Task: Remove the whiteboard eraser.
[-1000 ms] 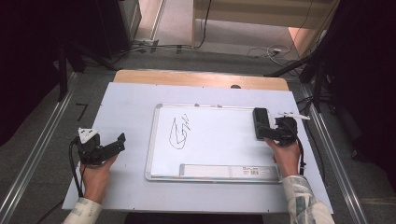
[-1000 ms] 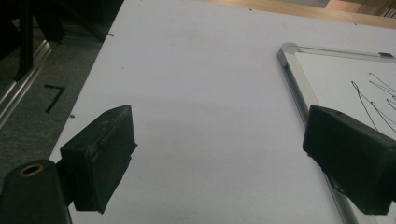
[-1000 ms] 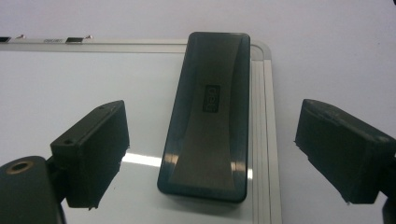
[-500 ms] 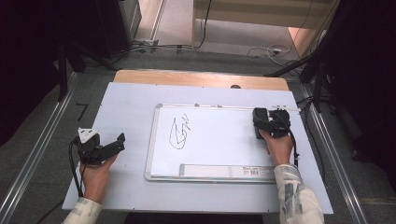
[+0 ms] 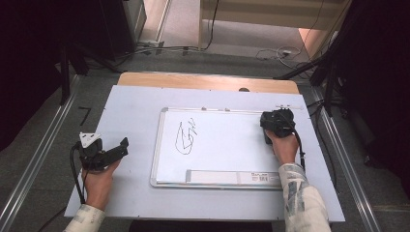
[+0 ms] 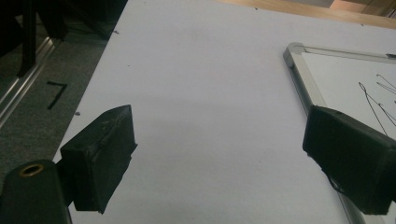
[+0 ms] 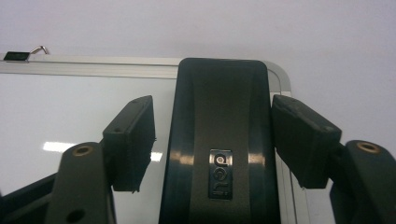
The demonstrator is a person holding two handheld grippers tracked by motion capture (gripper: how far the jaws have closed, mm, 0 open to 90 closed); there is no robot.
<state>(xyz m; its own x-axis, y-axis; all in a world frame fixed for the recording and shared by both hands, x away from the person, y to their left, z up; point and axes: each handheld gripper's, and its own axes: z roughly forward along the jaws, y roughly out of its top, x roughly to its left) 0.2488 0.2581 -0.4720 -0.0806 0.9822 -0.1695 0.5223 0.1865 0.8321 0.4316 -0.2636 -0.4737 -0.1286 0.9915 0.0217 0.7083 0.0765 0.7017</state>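
A black whiteboard eraser [image 7: 219,140] lies on the right edge of the whiteboard [image 5: 222,154], near its far right corner. My right gripper [image 5: 274,124] straddles it from above. In the right gripper view the jaws have just been closing around the eraser. The right pad [image 7: 299,135] meets its side, and the left pad [image 7: 133,140] stands a sliver off it. My left gripper [image 5: 121,149] rests on the white table sheet left of the board. Its jaws stand wide apart with nothing between them [image 6: 223,121]. A black scribble [image 5: 186,137] marks the board's left half.
The white sheet [image 5: 135,106] covers the table, and a wooden strip [image 5: 193,81] shows along its far edge. A labelled strip [image 5: 232,177] runs along the board's near edge. Metal rails [image 5: 34,169] flank the table. Cables lie on the floor behind it.
My right hand slid left and forward from beside the eraser to over it, and its jaws narrowed around the eraser. The left hand has not moved.
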